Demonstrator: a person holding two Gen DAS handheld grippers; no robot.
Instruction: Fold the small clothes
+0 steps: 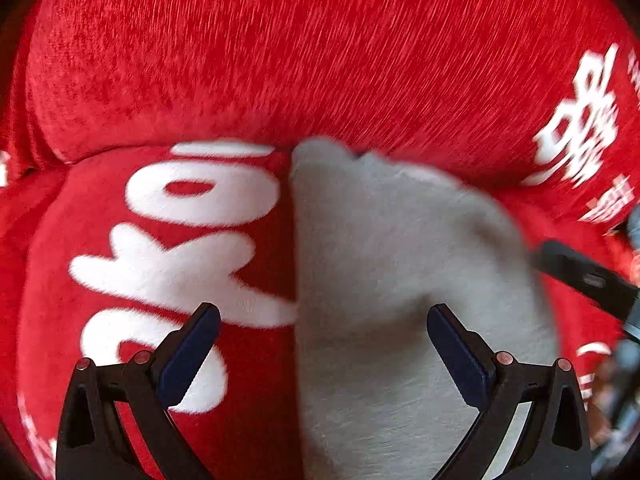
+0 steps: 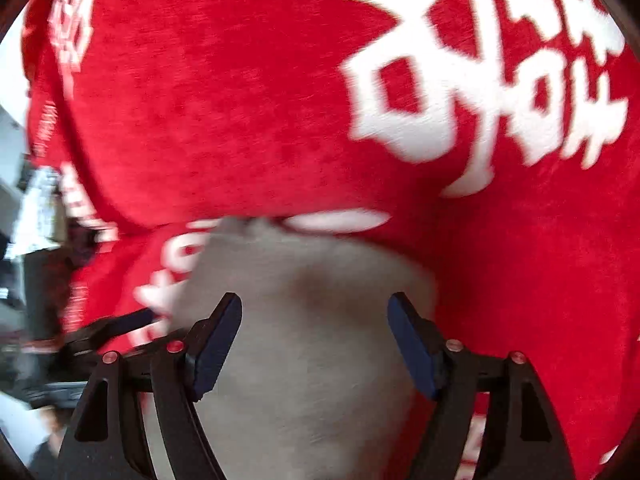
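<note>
Left wrist view: left tongs (image 1: 323, 316) spread wide, dark blue pads (image 1: 188, 356) apart, nothing between them. Below and ahead lies a small pale grey fuzzy garment (image 1: 400, 280), right of centre, running from the near edge up to mid-frame. Its straight left edge falls between the two fingers. It rests on a red plush fabric with big white printed characters (image 1: 280, 60) that fills almost the whole view. A fold or raised roll of the same red fabric crosses the far half. White lettering sits left of the grey piece and at the far right. At the right edge a dark finger of the right tongs (image 1: 588, 276) reaches in, its tip at the grey garment's right border; contact cannot be told.

Right wrist view: right tongs (image 2: 315, 316) also held open, blue pads (image 2: 412, 352) well apart, empty. The grey garment (image 2: 304, 340) lies directly under and between the fingers, centre to near, blurred. Red plush fabric (image 2: 220, 100) surrounds it, white characters large at far right, smaller at far left. At the left, the left tongs (image 2: 120, 324) show as a dark finger near the garment's left side. Blurred room clutter at the far left edge, unreadable.
</note>
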